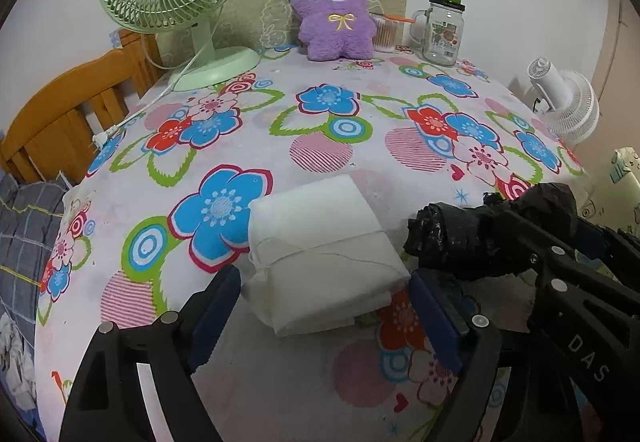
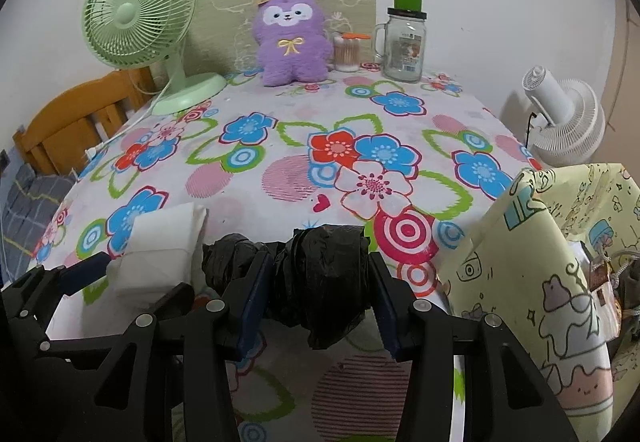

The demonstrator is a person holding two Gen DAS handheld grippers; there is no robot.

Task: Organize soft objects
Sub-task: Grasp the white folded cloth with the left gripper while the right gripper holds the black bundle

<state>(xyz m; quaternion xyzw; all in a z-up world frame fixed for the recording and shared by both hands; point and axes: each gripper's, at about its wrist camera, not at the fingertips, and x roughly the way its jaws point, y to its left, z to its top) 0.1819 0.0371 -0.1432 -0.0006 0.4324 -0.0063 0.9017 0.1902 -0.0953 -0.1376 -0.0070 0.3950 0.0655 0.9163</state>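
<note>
Both grippers poised over soft bundles at the near edge of the floral tablecloth (image 1: 320, 130).

The white folded cloth bundle (image 1: 320, 242), tied with thread, lies between the spread fingers of the left gripper (image 1: 326, 306); it looks light and squashy, best pinched across its short sides. Beside it, the black plastic bag roll (image 2: 320, 274), crinkly and probably slippery, sits between the right gripper (image 2: 316, 306) fingers, which are apart, not yet clamping.

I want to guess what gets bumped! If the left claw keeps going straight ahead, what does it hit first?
Probably the white folded bundle. It already sits between the open fingers of the left claw, right in its path. The purple plush toy is far behind it, so it wouldn't be first.
</note>
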